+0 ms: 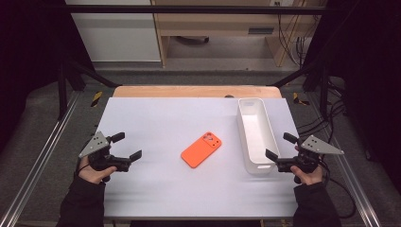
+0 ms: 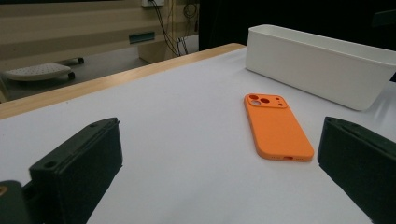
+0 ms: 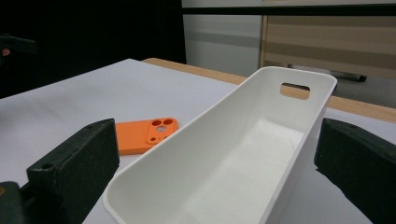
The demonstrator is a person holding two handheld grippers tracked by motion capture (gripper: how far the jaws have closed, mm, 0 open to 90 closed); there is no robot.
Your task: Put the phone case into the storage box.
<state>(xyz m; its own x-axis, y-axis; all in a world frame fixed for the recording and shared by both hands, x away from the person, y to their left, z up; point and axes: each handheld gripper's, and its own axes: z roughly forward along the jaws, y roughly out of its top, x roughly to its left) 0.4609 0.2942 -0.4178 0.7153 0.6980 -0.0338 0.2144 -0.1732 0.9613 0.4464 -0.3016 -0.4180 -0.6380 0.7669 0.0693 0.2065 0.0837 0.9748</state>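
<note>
White sheet covered the table (image 1: 156, 189), wooden edge at the far side, cabinets and cables beyond. Your left gripper (image 1: 126, 146) sat near the table's left edge, jaws spread wide, gripping nothing, pointed toward the middle. Your right gripper (image 1: 282, 146) sat at the right edge, jaws likewise wide and empty, just beside the near end of the white bin (image 1: 246, 137). Orange phone case (image 1: 201, 149) lay flat mid-table, camera cutouts at its far end, between the two grippers and just left of the bin, not touching it. Bin ran lengthwise away from you, nothing in it, a handle slot in its far wall.
</note>
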